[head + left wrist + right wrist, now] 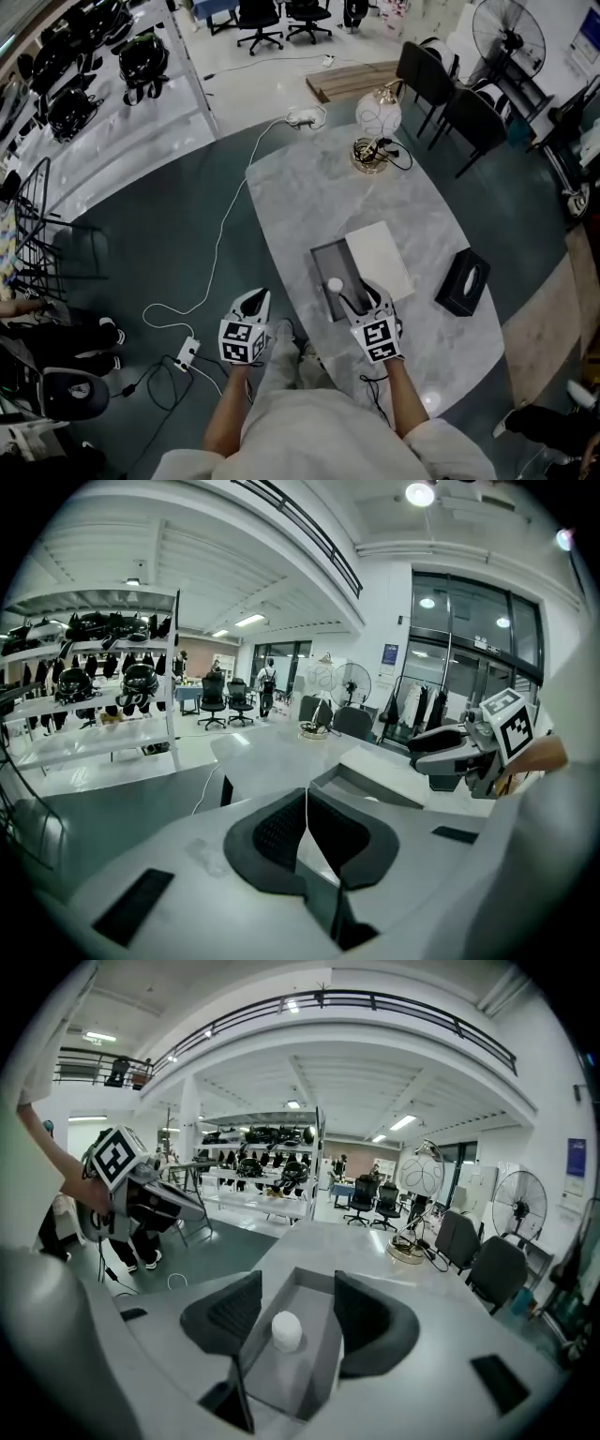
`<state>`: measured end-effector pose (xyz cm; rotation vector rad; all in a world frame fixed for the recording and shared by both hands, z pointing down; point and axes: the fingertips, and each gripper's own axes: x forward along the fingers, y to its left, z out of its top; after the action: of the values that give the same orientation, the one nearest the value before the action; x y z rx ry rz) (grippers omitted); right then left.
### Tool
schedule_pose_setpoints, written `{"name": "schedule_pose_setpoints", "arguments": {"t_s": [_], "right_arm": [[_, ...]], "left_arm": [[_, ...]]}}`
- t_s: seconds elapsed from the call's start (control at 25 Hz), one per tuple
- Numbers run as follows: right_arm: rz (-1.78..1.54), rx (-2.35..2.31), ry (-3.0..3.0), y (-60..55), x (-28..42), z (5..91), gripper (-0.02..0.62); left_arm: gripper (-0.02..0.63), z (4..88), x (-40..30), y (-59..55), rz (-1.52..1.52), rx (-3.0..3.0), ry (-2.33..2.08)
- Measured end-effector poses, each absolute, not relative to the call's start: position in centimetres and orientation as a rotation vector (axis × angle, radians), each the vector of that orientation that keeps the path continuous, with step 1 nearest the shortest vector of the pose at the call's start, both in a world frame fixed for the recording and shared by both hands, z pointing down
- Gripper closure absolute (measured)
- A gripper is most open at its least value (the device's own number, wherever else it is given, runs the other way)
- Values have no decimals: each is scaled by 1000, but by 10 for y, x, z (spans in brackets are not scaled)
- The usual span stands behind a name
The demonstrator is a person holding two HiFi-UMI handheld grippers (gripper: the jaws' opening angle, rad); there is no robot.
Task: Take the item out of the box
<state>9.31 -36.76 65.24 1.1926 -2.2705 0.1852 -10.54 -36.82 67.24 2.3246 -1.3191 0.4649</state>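
Sitting between right tongs: item

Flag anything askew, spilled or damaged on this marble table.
Nothing is spilled or damaged. Only the flat white lid stands out: it lies shifted across the right side of the shallow grey box, leaving the small white ball inside exposed.

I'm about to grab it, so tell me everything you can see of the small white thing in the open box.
The white item is small, rounded and matte; its material is unclear. It sits alone on the floor of the grey open box, nothing else touching it. The right claw is open, with one jaw on each side of it, neither touching.
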Motion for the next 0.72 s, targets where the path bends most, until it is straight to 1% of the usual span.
{"name": "schedule_pose_setpoints", "arguments": {"t_s": [0.36,0.72], "right_arm": [[222,1159,-2199,-379,93,672,351],[96,895,-2095,-377,80,708,351]], "left_arm": [[589,682,-114,-392,471,2315,-1273],[588,689,-125,-405,467,2299,-1257]]}}
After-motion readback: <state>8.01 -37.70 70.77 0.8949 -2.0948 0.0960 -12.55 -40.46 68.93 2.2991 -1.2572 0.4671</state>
